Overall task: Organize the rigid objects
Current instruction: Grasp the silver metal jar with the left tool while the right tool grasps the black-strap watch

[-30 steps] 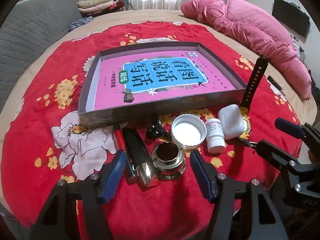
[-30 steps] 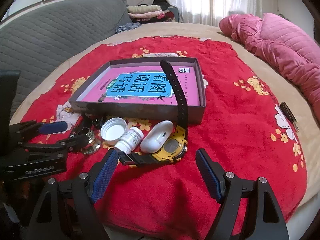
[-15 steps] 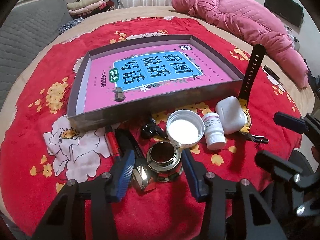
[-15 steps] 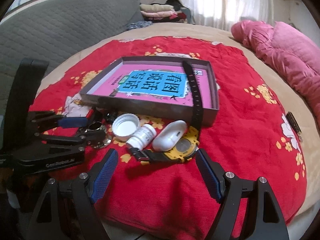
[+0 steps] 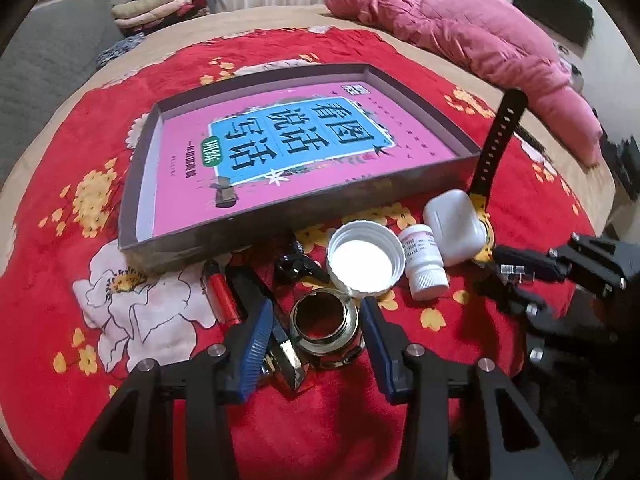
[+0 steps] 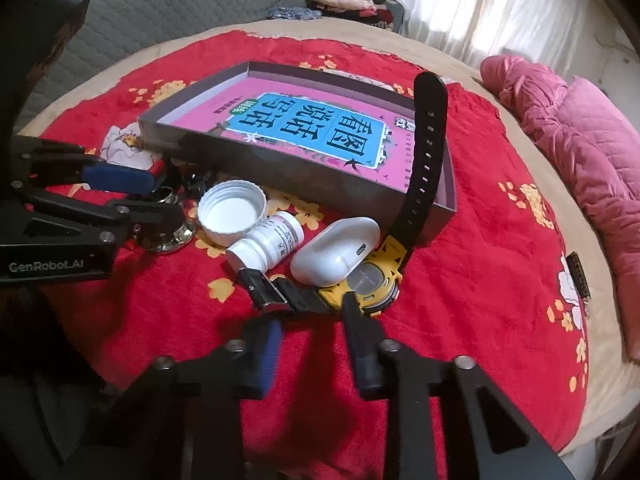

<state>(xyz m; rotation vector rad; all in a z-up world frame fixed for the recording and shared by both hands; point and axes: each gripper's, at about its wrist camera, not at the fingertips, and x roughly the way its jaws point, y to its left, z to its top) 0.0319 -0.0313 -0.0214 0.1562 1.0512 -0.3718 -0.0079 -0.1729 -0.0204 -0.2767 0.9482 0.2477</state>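
**A:** Fingers (image 5: 256, 344) of the left gripper (image 5: 316, 344) sit either side of the metal ring (image 5: 324, 320). Jaws just been closing, ring between them. Right pad at its rim, left pad shows a sliver of gap, so not clamped yet.

**B:** Ring's place?

**A:** On the red blanket (image 5: 120, 360), 12 o'clock from the tips, mouth up, shiny, dark inside. Black bar (image 5: 248, 288) beside it at 9, white cap (image 5: 364, 258) at 1, box (image 5: 280, 220) beyond at 12.

**B:** Right gripper (image 6: 312, 340)?

**A:** Nearer the watch (image 6: 372, 280). Jaws just been closing, black strap between the tips, running 9 to 3. Gripping or not, cannot tell, blurred. Yellow case, far strap end up against the box.
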